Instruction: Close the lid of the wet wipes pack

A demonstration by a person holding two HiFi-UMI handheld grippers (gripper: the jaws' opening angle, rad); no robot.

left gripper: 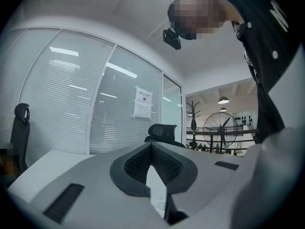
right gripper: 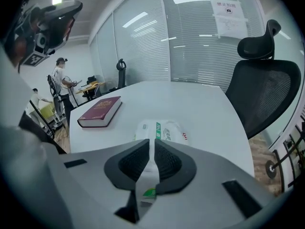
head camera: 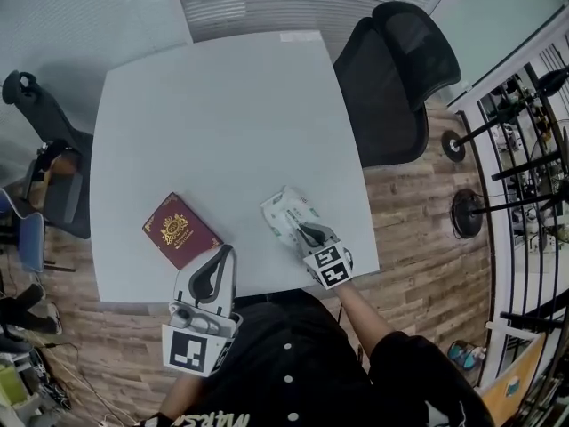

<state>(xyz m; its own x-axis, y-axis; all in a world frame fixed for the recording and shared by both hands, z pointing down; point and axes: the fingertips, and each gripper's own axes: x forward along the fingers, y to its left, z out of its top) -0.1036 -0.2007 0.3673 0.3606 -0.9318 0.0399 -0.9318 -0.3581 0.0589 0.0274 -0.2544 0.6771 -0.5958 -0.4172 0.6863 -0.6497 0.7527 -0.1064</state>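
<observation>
The white wet wipes pack (head camera: 283,212) with green print lies on the white table (head camera: 222,105) near its front right corner. My right gripper (head camera: 305,232) tilts down over the pack's near end, its jaws shut to a thin slit. In the right gripper view the pack (right gripper: 162,130) lies straight ahead of the gripper (right gripper: 153,142), and its near part and lid are hidden behind the jaws. Whether the tips touch the pack I cannot tell. My left gripper (head camera: 228,251) is held level above the table's front edge, shut and holding nothing; its tips (left gripper: 151,145) meet in its own view.
A dark red book (head camera: 180,230) lies left of the pack, also seen as the book (right gripper: 100,109) in the right gripper view. A black office chair (head camera: 396,78) stands at the table's far right, another chair (head camera: 44,132) at the left. People (right gripper: 61,75) stand far off.
</observation>
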